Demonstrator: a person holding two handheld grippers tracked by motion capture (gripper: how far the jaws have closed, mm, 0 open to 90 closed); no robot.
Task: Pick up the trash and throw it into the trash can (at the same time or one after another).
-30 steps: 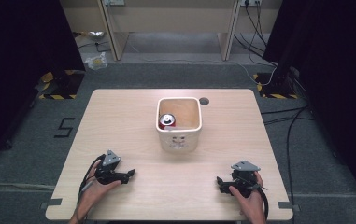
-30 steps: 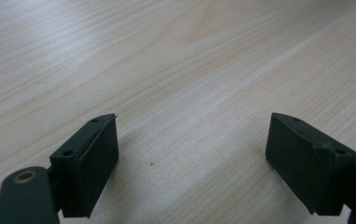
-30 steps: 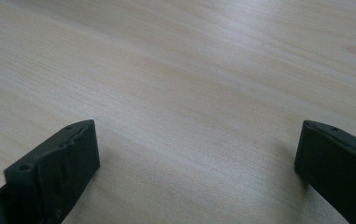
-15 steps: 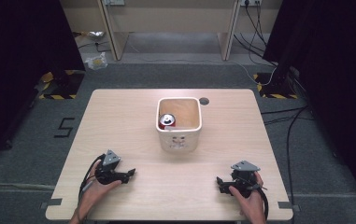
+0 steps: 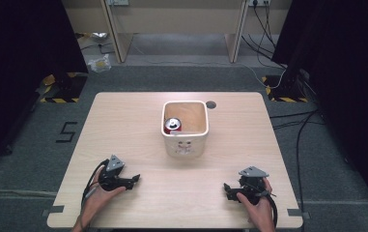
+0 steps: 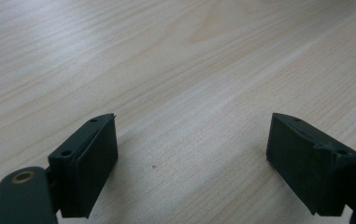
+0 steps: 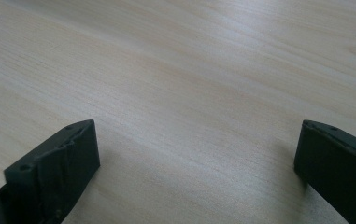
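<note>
High view: a red can (image 5: 174,125) with a silver top stands upright, long axis vertical, inside the white bin (image 5: 185,144) mid-tabletop (image 5: 123,121), while the left gripper view and the right gripper view show the left gripper (image 6: 192,163) and right gripper (image 7: 196,172) spread over bare wood.

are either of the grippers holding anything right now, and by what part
Nothing is held. The left gripper and the right gripper both rest open over bare light wooden table; the red drinks can sits in the white square tub.
</note>
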